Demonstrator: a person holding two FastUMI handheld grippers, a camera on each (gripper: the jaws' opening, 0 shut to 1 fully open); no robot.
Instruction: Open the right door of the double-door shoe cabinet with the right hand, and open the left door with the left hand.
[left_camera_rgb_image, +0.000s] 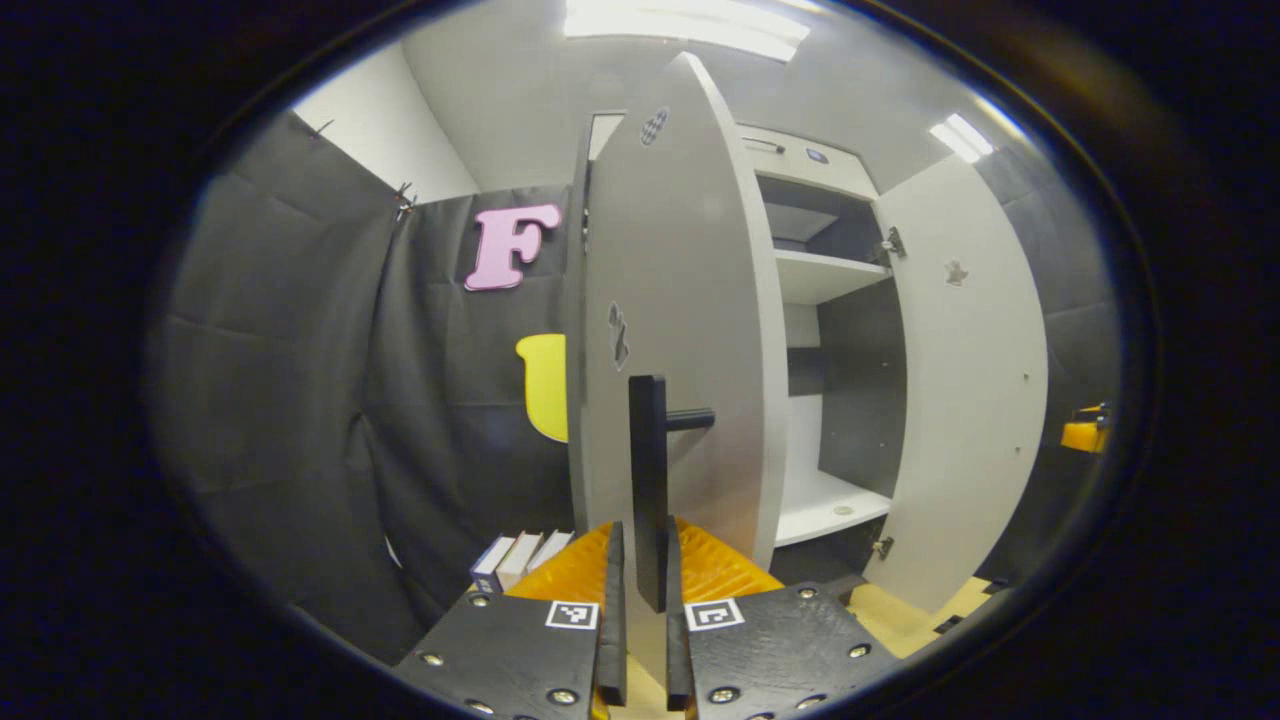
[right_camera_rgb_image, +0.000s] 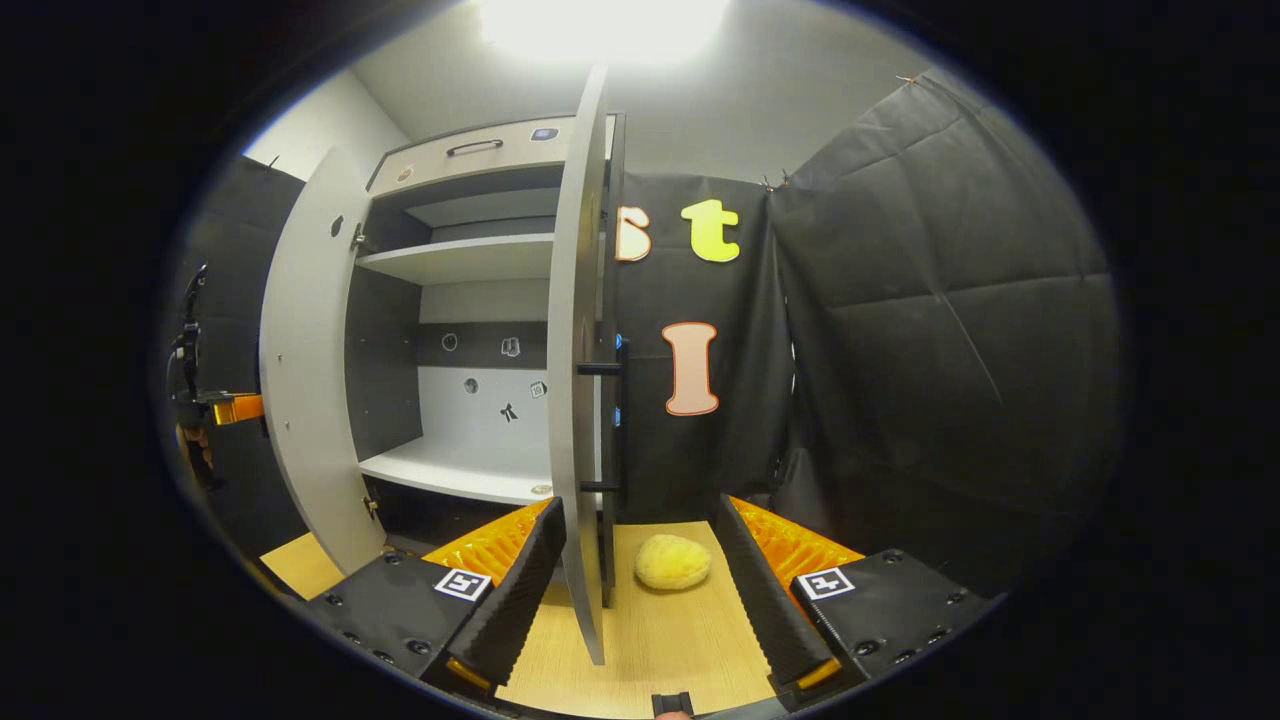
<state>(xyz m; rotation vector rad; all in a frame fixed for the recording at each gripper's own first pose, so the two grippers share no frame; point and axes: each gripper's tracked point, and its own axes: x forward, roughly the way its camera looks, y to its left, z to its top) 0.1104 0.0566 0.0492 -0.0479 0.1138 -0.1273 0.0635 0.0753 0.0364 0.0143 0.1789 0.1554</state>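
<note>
Looking at the shoe cabinet (right_camera_rgb_image: 470, 260): both doors, left door (left_camera_rgb_image: 680, 330) and right door (right_camera_rgb_image: 578, 340), showing smooth matt light-grey laminate. Door handle (left_camera_rgb_image: 650, 480) appearing matt black, metal or plastic unclear. Flooring (right_camera_rgb_image: 650, 630) below the cabinet reading as pale wood-grain, low sheen. Lying beside the right door, yellow lump (right_camera_rgb_image: 673, 562) looking soft, fuzzy. Cloth wall (right_camera_rgb_image: 940, 300) flanking the cabinet showing creased matt black fabric.
</note>
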